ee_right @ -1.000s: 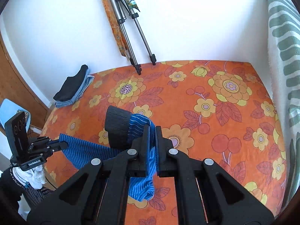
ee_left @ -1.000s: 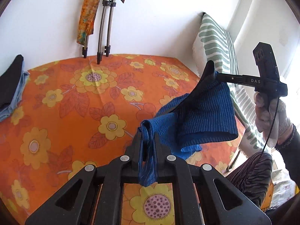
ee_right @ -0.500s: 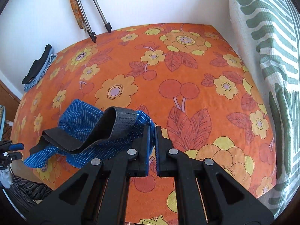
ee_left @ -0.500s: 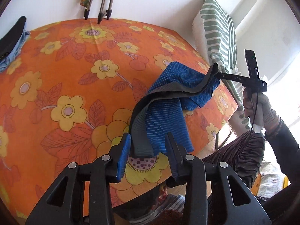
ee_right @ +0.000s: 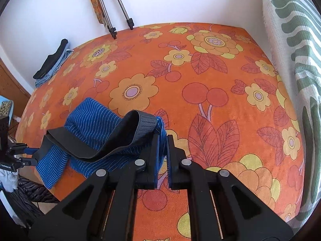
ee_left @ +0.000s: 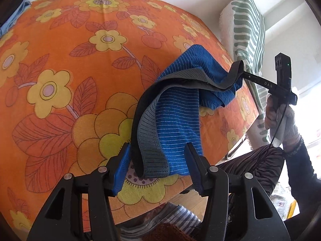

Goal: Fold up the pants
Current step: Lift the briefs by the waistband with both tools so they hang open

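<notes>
Left gripper [ee_left: 158, 160] is standing apart, its jaws having just been opening, with the blue striped pants [ee_left: 178, 118] lying loose between them on the orange flowered bed [ee_left: 60, 64]. Right gripper [ee_right: 163, 150] is pinching the pants' far end, its jaws having just been parting slightly. Compared with a second ago, the grey waistband [ee_left: 148, 140] is sagging lower onto the bed.

Both grippers are black plastic with silver round screws on the arms and blue pads inside the fingers [ee_left: 122, 166]. The right gripper [ee_left: 243, 74] has white letters "DAS" and a thin black cable. The hand [ee_left: 280, 120] wears a white glove, a dark sleeve and a bracelet.
</notes>
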`<state>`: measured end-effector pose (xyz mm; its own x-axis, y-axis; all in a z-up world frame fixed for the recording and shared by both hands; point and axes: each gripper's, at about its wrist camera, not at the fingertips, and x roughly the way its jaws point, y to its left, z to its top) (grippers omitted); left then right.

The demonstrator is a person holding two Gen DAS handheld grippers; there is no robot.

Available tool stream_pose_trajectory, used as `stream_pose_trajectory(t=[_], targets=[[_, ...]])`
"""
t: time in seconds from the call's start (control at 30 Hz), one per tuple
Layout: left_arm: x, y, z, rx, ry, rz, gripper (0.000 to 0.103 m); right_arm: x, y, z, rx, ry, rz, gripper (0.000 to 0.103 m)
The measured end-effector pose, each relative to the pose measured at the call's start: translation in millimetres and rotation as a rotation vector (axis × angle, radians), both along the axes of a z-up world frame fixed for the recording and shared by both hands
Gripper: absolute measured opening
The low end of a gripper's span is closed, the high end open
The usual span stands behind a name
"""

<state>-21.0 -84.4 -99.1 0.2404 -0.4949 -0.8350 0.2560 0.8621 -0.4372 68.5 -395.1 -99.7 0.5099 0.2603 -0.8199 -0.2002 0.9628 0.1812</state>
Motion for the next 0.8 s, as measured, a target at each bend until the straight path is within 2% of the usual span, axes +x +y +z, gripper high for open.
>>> stream_pose_trajectory(t=[0.07,0.13,0.17,0.2,0.4,0.53,0.67,0.7,0.73,0.77,0.8], targets=[[-2,0,-1,-0.007,0.005,0.007,0.053,-3,2,2,-0.008,-0.020,0.044,0.029],[-4,0,-3,-0.013,0.015,0.015,0.050,-5,7,4,-0.064,-0.054,0.094,0.041],[-4,0,-3,-0.012,0.015,0.015,0.048,-7,11,5,-0.096,-0.075,0.117,0.041],[-5,-1,-5,-0.007,0.017,0.015,0.041,-7,14,5,-0.121,-0.086,0.142,0.041],[-5,-7,-6,0.031,0.001,0.027,0.010,11,29,-8,-0.142,-0.068,0.272,0.041],[-3,-9,-3,0.079,-0.035,0.033,0.006,25,28,-17,-0.139,-0.073,0.279,0.041],[0,-7,-1,0.101,-0.050,0.047,0.005,36,18,-23,-0.023,-0.038,0.241,0.041],[0,-7,0,0.108,-0.057,0.046,0.004,36,15,-24,0.004,-0.033,0.237,0.040],[0,-7,2,0.117,-0.068,0.045,0.004,36,12,-24,0.023,-0.030,0.230,0.029],[1,-6,4,0.125,-0.078,0.047,0.004,37,10,-24,0.021,-0.019,0.216,0.013],[1,-5,6,0.131,-0.091,0.050,0.003,38,8,-26,0.015,-0.006,0.202,0.009]])
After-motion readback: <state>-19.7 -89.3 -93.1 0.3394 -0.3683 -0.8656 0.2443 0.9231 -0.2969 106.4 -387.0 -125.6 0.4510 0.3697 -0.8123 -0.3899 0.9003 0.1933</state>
